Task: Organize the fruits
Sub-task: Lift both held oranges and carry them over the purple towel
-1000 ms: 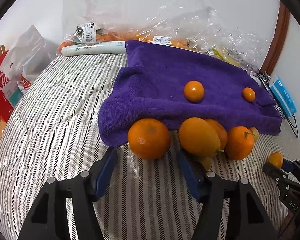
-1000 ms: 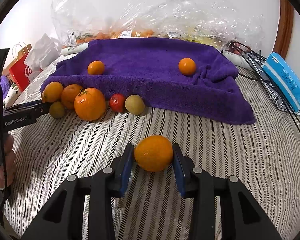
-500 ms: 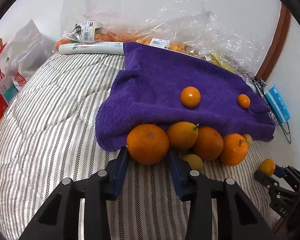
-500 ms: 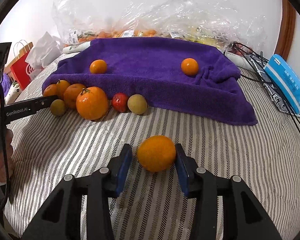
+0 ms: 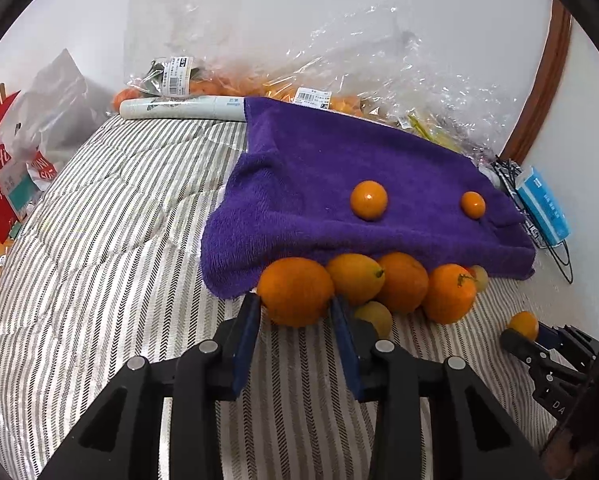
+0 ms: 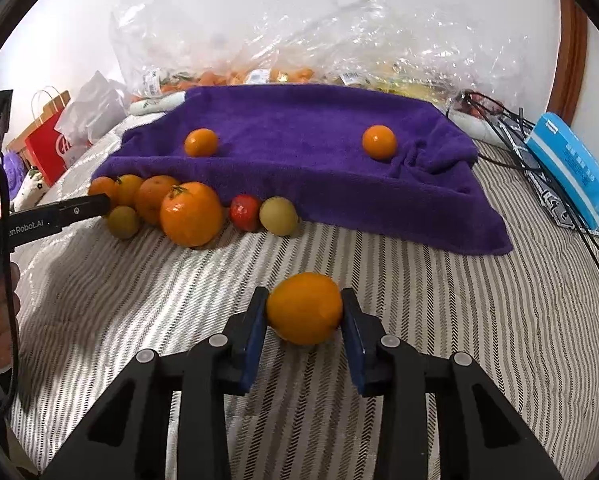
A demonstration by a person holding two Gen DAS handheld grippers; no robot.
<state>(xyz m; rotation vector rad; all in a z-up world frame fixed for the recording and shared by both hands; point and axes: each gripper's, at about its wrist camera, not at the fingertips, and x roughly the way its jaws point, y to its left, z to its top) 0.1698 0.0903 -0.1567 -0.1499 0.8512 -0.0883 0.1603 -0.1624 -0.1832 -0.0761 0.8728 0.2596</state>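
Our left gripper (image 5: 295, 308) clamps its padded blue fingers on a round, dimpled orange (image 5: 295, 291); our right gripper (image 6: 304, 312) grips a smooth oval orange (image 6: 304, 308) above the striped quilt (image 6: 459, 320).

A striped bed cover (image 6: 439, 320) fills the scene. A red paper bag (image 6: 47, 140) stands at far left, a blue box (image 6: 571, 168) over black cables (image 6: 539, 168) at far right, and crinkled clear plastic (image 6: 319, 40) along the far wall.
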